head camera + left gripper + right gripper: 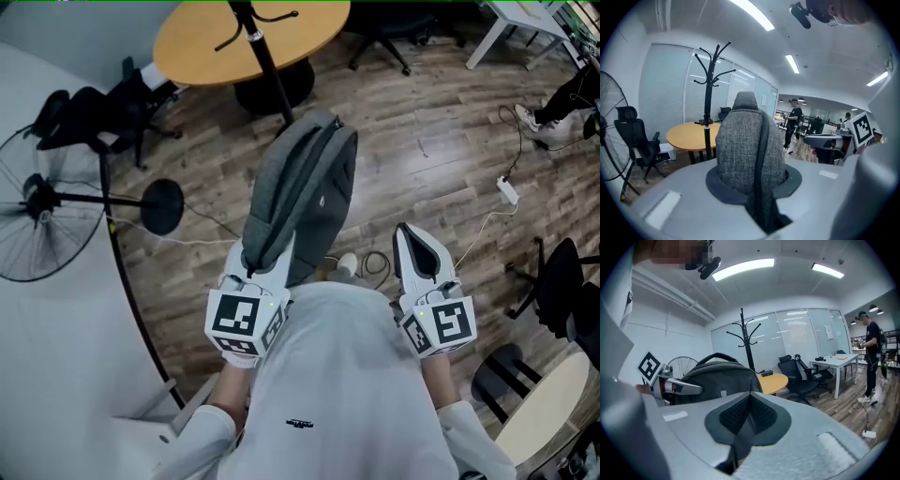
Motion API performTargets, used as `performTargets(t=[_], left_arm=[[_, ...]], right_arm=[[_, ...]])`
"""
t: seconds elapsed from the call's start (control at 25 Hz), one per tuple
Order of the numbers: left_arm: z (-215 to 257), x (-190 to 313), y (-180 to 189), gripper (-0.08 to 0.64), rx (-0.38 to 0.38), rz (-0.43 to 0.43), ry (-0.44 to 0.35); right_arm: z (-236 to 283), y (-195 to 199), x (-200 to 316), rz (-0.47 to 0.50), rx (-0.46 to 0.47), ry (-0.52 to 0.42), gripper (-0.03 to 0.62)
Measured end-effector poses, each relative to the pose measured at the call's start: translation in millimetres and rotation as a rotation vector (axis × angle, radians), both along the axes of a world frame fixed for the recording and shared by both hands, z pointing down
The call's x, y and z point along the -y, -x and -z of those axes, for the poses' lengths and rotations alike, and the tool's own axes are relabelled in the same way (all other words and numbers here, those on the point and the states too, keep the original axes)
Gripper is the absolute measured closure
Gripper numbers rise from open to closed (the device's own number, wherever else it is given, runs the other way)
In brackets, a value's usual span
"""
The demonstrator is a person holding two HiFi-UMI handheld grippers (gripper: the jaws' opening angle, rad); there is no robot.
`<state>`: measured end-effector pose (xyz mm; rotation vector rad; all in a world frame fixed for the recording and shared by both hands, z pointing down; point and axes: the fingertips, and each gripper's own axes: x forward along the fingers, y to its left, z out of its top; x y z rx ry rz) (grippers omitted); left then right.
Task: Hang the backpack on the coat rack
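Observation:
A grey backpack (305, 187) is held up in front of me, its zipped edge toward me and its top handle pointing away. My left gripper (262, 267) is shut on the backpack's near lower edge; in the left gripper view the grey fabric (745, 145) fills the gap between the pads. The right gripper (417, 248) hangs beside the bag on its right, shut with nothing in it, its pads (749, 413) meeting. The black coat rack (265, 56) stands ahead beyond the bag, next to the round table; its hooks (708, 61) rise above the backpack's top.
A round wooden table (216, 42) stands behind the rack. To the left are a floor fan (37, 202) and a black office chair (103, 112). A white power strip (507, 191) with its cable lies on the wood floor at right. A person (871, 357) stands far off.

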<state>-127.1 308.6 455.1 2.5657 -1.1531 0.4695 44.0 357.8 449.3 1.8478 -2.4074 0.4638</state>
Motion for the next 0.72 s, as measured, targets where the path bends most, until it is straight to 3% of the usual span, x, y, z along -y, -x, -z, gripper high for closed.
performTargets(t=[0.24, 0.72], left_arm=[[7.5, -8.0, 27.3, 0.458, -0.018, -0.016, -0.001], [26.8, -4.7, 119.4, 0.46, -0.053, -0.087, -0.045]], right_arm=[[3.4, 23.0, -3.6, -0.047, 0.004, -0.009, 0.591], [17.3, 129.9, 11.3, -0.117, -0.038, -0.02, 0.591]])
